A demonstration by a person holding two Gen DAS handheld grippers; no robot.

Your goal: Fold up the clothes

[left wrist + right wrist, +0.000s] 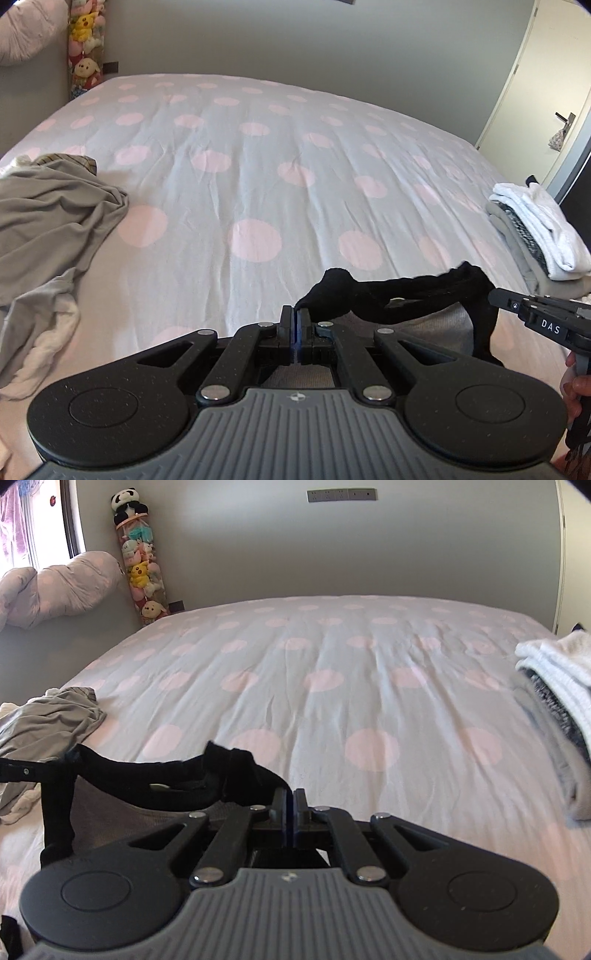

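A black and grey garment hangs stretched between my two grippers just above the near edge of the bed. My left gripper is shut on its left black edge. My right gripper is shut on its other black edge. The right gripper also shows at the right of the left wrist view. The grey body of the garment sags below the black band. A heap of unfolded grey and white clothes lies at the bed's left.
The bed has a grey sheet with pink dots. A stack of folded clothes sits at its right edge. A tube of plush toys stands in the far left corner. A door is at the right.
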